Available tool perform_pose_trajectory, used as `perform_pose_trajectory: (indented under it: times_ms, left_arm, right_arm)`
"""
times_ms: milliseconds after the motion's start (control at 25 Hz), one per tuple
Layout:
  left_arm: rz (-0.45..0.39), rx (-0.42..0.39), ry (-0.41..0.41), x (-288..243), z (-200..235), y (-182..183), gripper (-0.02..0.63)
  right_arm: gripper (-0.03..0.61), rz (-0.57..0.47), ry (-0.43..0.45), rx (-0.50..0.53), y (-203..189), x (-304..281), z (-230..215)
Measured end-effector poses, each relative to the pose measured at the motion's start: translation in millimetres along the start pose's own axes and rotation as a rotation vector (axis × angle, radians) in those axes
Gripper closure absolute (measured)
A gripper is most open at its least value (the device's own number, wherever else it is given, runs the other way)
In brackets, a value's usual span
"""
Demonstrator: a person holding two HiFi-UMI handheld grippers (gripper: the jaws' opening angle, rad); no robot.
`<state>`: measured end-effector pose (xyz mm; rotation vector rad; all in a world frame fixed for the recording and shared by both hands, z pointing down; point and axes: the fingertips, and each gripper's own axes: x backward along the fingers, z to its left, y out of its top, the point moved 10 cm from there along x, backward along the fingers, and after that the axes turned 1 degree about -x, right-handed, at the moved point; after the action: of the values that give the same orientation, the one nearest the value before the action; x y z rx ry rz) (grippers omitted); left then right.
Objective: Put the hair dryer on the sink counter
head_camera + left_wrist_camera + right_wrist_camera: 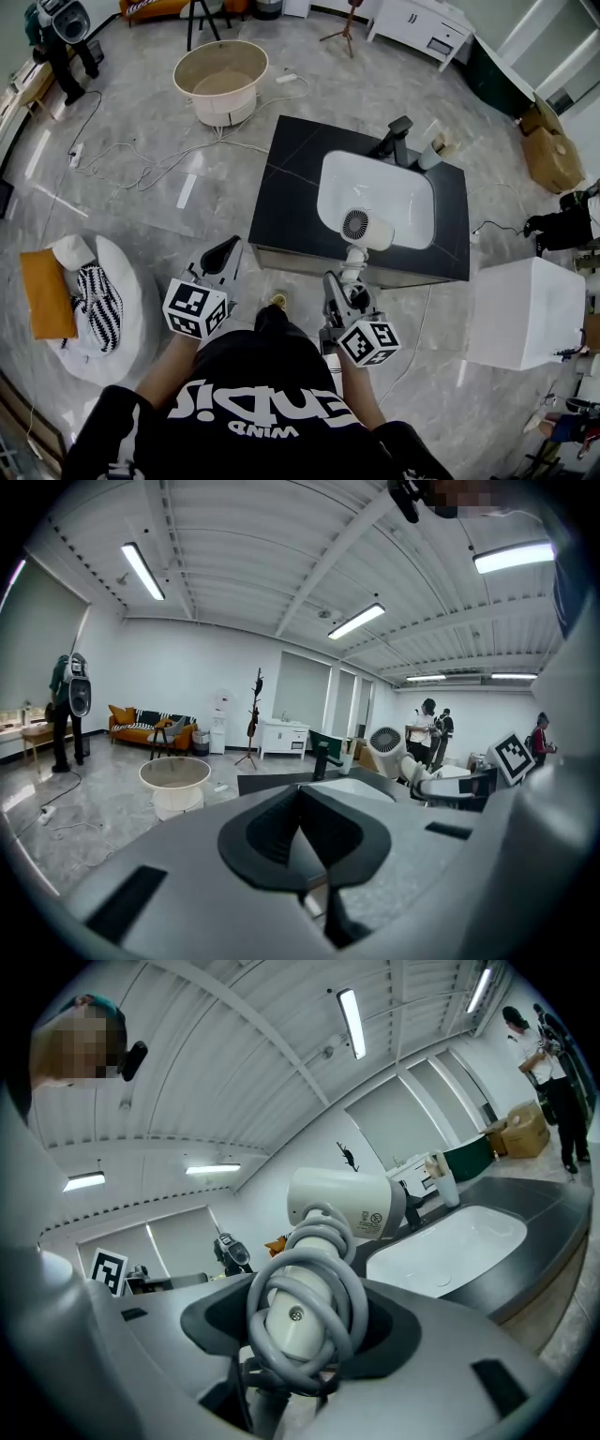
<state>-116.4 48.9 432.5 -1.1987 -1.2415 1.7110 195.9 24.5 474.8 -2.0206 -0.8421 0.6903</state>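
Grip matters most at this point: your right gripper (pixel 349 289) is clamped on the handle of the hair dryer (pixel 362 228). Its jaws are set wide because the grey cord (pixel 309 1279) is coiled round that handle and sits inside the clamp with it. Holding low on the handle leaves the dryer's white head free and pointing away from you. The head rides above the front of the white basin (pixel 403 206), over the sink counter (pixel 291 183) but, as far as the head view shows, not resting on it. The dark stone on either side of the basin looks like the flat spot to aim for, since the dryer could roll in the bowl. The faucet (pixel 395 141) at the back stands well clear. Your left gripper (pixel 223 253) hangs beside your body with its jaws together on nothing, out of the way of the carry.
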Motion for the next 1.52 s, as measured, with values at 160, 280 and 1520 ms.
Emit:
perform_pose_trajectory:
  times_ms: [160,280,1520]
  left_arm:
    - [0.001,0.005,0.01,-31,4,7,0.604]
    - [-0.006,0.013,0.019,-50,7,15,0.604]
    - [0.013,0.02,-0.017,-138,89,35,0.604]
  right_arm:
    - [0.31,0.015,0.017,0.007,12,-24,-18]
    - [0.31,0.038,0.028,0.015,20,-40,-28]
    - [0.311,0.194,-0.012,0.091,14,-190,-51]
